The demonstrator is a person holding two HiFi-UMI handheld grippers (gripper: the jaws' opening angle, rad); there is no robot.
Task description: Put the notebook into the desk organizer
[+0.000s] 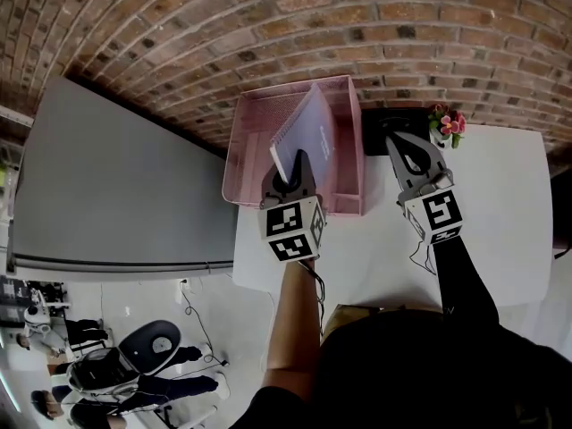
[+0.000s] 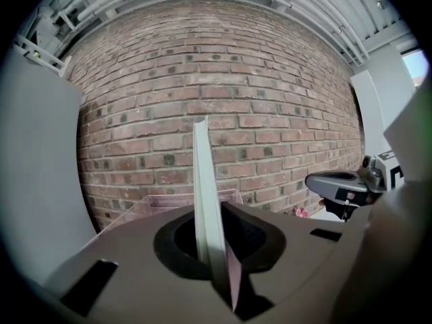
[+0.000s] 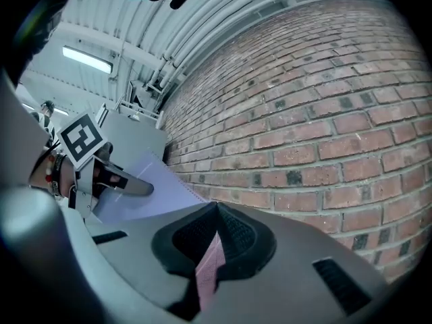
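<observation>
**deskjockey:** So where's this one at? I see a white table (image 1: 500, 222) pushed up to a brick wall (image 1: 402, 25), with the pink mesh desk organizer (image 1: 246, 164) at its far left end.

**gripnerd:** Yep, and the spiral notebook (image 1: 313, 137) is up on edge over the organizer, tilted. I'd say it's not dropped in yet (its bottom edge is hidden behind the tongs, so can't be sure). The left gripper (image 1: 297, 164) is clenched on the notebook's near lower end, so the book's long axis runs from the jaws up and away toward the wall.

**deskjockey:** And the other one?

**gripnerd:** The right gripper (image 1: 393, 139) hangs just right of the organizer, jaw tips closed together. A strip of pink mesh (image 3: 206, 268) shows in the gap behind the tips, and I can't tell if it's pinched or just seen through. My guess is the slot lies straight below and beyond the left tongs, so that hand does the lowering.
</observation>
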